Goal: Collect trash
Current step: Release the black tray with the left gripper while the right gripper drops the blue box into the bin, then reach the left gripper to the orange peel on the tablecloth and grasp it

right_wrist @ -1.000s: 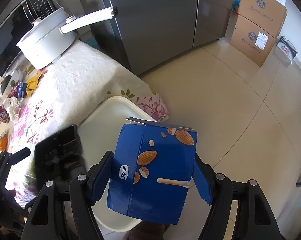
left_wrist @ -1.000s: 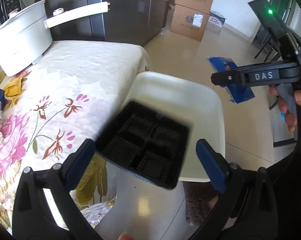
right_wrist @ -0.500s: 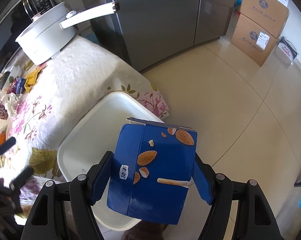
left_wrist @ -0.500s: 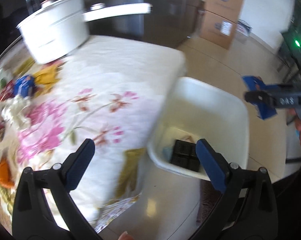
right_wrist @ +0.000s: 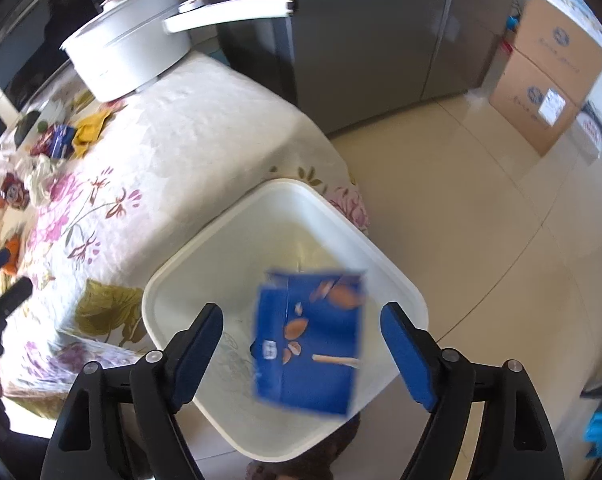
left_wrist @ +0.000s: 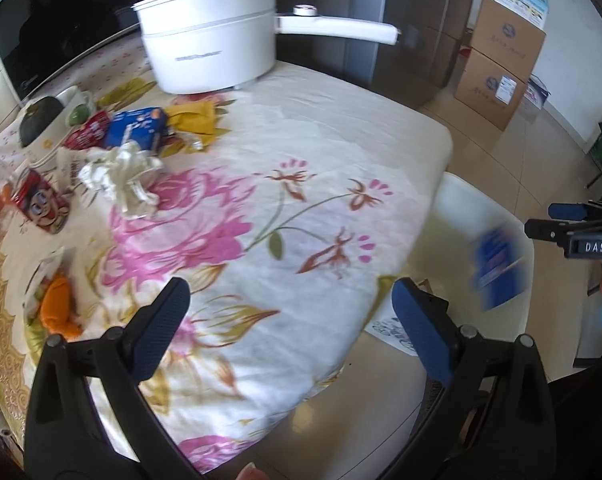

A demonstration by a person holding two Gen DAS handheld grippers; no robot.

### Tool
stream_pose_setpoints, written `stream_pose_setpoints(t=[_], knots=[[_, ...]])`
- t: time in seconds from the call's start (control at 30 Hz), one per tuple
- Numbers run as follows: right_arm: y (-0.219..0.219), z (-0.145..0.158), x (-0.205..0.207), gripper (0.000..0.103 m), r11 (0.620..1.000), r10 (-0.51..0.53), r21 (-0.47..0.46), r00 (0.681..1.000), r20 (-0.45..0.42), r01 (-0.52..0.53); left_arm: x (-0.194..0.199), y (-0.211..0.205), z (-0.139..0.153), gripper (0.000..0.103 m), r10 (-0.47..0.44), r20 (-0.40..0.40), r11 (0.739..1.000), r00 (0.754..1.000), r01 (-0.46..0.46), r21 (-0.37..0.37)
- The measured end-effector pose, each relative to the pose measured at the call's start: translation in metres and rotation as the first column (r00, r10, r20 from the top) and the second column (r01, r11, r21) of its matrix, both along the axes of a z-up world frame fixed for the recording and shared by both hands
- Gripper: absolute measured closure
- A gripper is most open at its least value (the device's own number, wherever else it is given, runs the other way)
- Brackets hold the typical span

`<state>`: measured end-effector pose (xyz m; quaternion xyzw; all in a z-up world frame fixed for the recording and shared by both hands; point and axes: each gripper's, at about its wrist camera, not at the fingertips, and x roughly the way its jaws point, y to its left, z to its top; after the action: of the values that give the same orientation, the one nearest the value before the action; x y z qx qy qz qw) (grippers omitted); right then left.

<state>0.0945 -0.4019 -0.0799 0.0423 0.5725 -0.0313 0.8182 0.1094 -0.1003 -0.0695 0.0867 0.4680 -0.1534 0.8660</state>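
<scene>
Floral cloth covered the tabletop (left_wrist: pixel 301 152), with the white plastic bin (right_wrist: pixel 401 280) on the floor beside it to catch trash. Over it the right gripper (right_wrist: pixel 301 344) was opening, fingers clear of the blurred blue almond carton (right_wrist: pixel 307 344), apparently dropping. The left gripper (left_wrist: pixel 289 320) stood wide, empty. Remaining wrappers (left_wrist: pixel 133 132) lay far off; the bin's bottom was hidden.

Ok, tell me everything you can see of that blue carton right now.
The blue carton is a cardboard-looking box printed with almonds and a small white label, its top flaps open. It is motion-blurred, roughly upright, in the air over the white bin, between the pads of the right gripper, whose jaws are opening; neither pad touches it. The left wrist view shows it as a blue blur over the bin.
</scene>
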Motion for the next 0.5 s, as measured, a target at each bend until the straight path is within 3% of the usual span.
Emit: stream_pose_setpoints(t=[0.5], knots=[[0.056, 0.011, 0.024, 0.018, 0.998, 0.059, 0.012, 0.998, 0.030, -0.060, 0.004, 0.083, 0.019, 0.002, 0.147, 0.009, 0.989, 0.989, -0.147, -0.034]])
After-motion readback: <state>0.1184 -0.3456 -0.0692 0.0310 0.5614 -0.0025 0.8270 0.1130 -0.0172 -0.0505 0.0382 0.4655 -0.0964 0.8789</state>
